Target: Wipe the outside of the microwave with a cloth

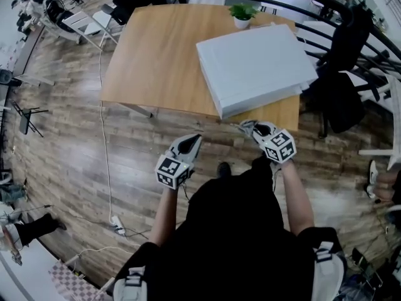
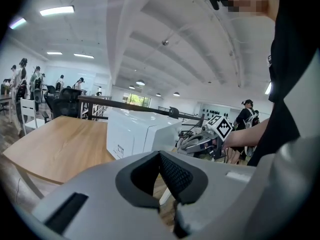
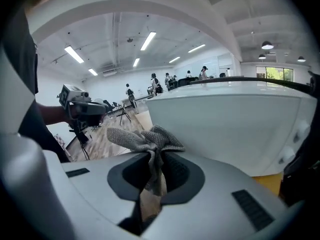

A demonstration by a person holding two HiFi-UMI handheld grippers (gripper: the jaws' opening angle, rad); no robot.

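One potted plant [image 1: 242, 14] stands behind the microwave [image 1: 254, 64]; right hand-held gripper [image 1: 249, 127] clamps the cloth [image 3: 145, 139], left hand-held gripper [image 1: 193, 140] closed, empty.

wooden table [image 1: 156, 55] (potted plant [image 1: 242, 14] at its far edge), power strip [image 1: 117, 225] on floor.

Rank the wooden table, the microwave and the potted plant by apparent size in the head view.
1. wooden table: largest.
2. microwave: covers much of the table's right half.
3. potted plant: smallest, though it stands farthest from the camera, which shrinks it.
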